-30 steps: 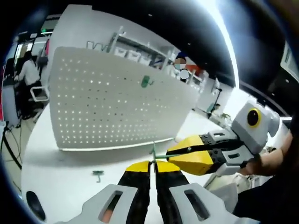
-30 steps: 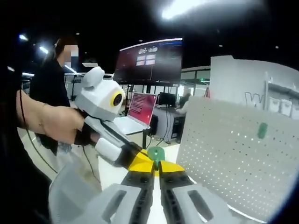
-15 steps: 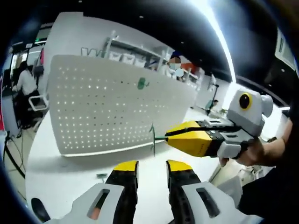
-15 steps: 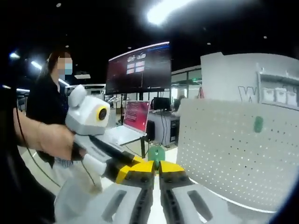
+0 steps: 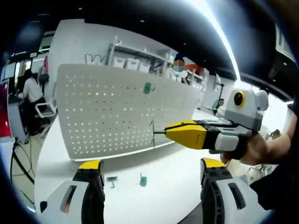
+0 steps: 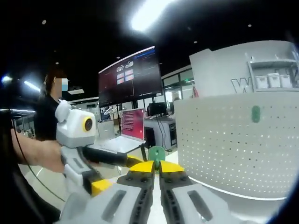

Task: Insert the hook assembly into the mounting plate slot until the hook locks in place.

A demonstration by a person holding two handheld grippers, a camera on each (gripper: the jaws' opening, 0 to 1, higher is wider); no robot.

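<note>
1. Left gripper [image 5: 149, 170]: jaws spread wide apart, nothing between them, yellow tips rising from the bottom of the left gripper view over the white table [image 5: 168, 163].
2. Right gripper [image 6: 156, 165]: jaws pressed together on a green hook [image 6: 156, 152], its rounded green end poking up just above the yellow tips.
3. In the left gripper view, same right gripper [image 5: 167, 132] reaching in from the right, held by a hand [image 5: 254, 149], pinching the hook [image 5: 153, 133] whose thin wire part hangs in front of the pegboard [image 5: 107, 112].
4. Pegboard standing upright on the table, white, dotted with rows of small holes; a second green hook [image 5: 148, 87] already mounted near its top edge, seen too in the right gripper view [image 6: 255, 113].
5. Lying loose on the table near the board's base: a small green piece [image 5: 143, 179] and a small grey piece [image 5: 111, 179], slightly apart.
6. Background of the right gripper view: large dark screen [image 6: 128, 77], laptop [image 6: 131, 126].
</note>
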